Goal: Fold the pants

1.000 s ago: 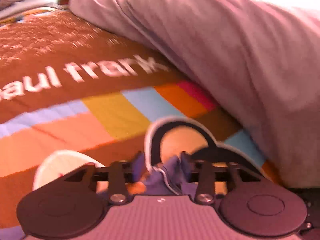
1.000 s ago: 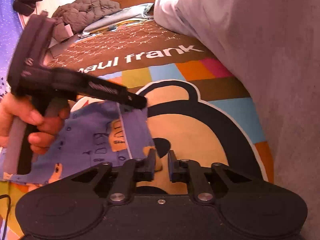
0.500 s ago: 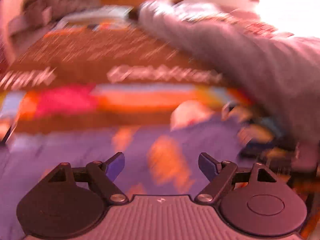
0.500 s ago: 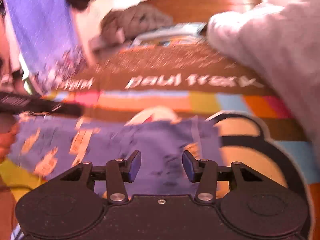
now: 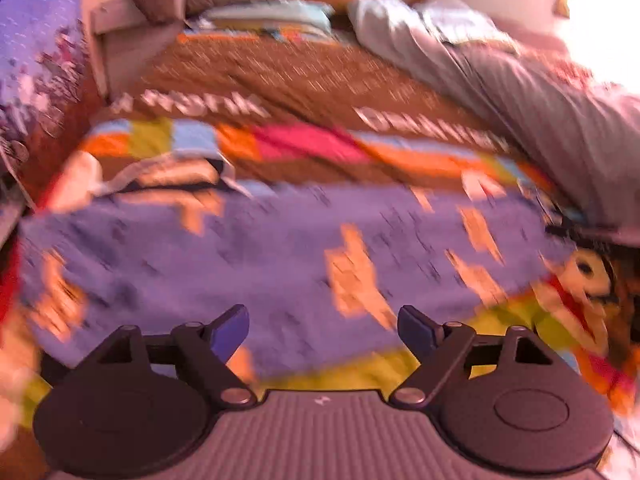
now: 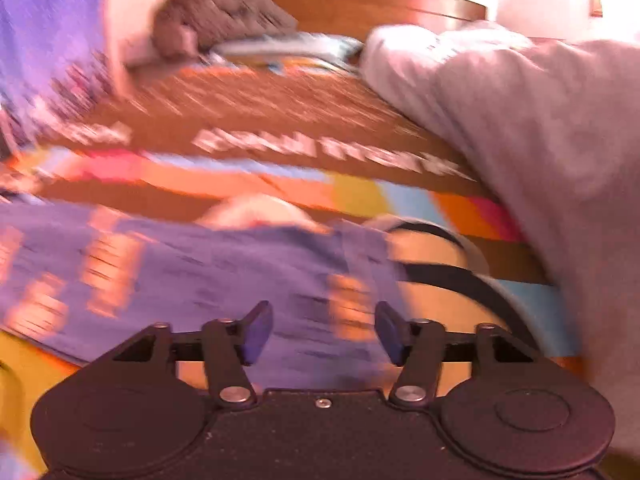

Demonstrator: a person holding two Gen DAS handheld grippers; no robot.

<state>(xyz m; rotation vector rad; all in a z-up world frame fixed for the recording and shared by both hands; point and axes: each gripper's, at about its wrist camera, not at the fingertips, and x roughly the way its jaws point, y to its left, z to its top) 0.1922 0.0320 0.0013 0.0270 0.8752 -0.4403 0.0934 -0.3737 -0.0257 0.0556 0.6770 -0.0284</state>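
So the purple pants [image 5: 280, 256] with the orange prints are lying spread flat across the middle of both frames, on top of the bright cartoon bedspread [image 5: 320, 148] on the bed. A big grey duvet [image 6: 540, 140] is bunched up along the right side of the frame, with what looks like a quilted jacket at the upper left by the headboard. Everything is pretty motion-blurred, so fine detail like seams or the waistband is hard to make out

Left hand-held gripper [image 5: 323, 330] is released, jaws spread wide with nothing between them, hovering over the lower middle of the cloth. Right hand-held gripper [image 6: 323, 332] is let go too; its jaws have just been opening and there's only air between the pads, fabric below them. In the right wrist view the right-hand edge of the pants sits just right of centre, over the cartoon figure's outline

My read: the cloth isn't held by either side right now, so the next bit is re-grabbing for another fold. To do that well I'd pick two matching points on the same edge, pinch only the layers you mean to move, lift both sides evenly and lay them over so the edges line up. Keep clear of the duvet on the right so it doesn't snag, and smooth wrinkles before letting go
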